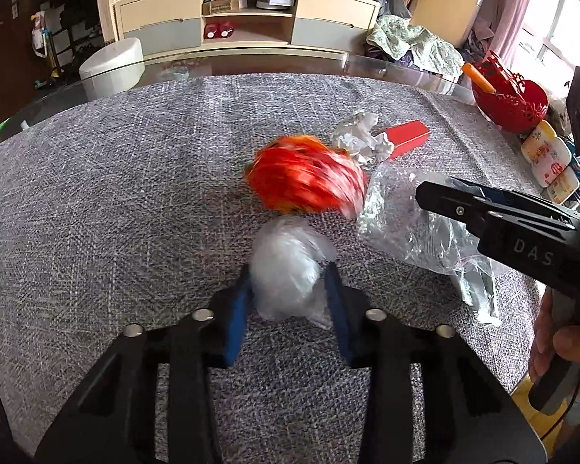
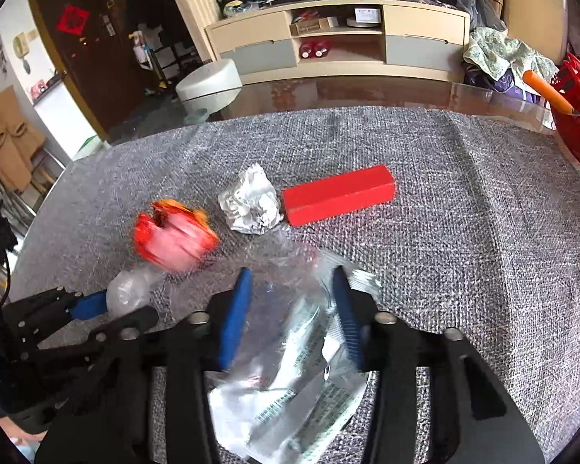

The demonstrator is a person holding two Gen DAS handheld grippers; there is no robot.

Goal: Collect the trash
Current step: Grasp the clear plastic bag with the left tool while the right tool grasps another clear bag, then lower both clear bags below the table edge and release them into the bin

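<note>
Gathering the litter off the grey cloth is under way, and both tools are already engaged. At the left, a crumpled ball of clear plastic is clamped between the blue pads of the left gripper, the film bulging out past both sides. Just beyond it a red-orange wrapper lies loose and blurred, followed by a wad of silver foil and a red box, all untouched. Further right, a clear printed bag is bracketed by the right gripper; its jaws stand narrowed around the film, though whether the pads truly bite cannot be told through the glare. For a clean lift, a firm pinch on bunched material rather than a single slippery layer is advised, and both pieces are best raised slowly so that nothing is dragged along. At the far right, a red openwork basket holds an orange stick-like object; no bin is seen.
</note>
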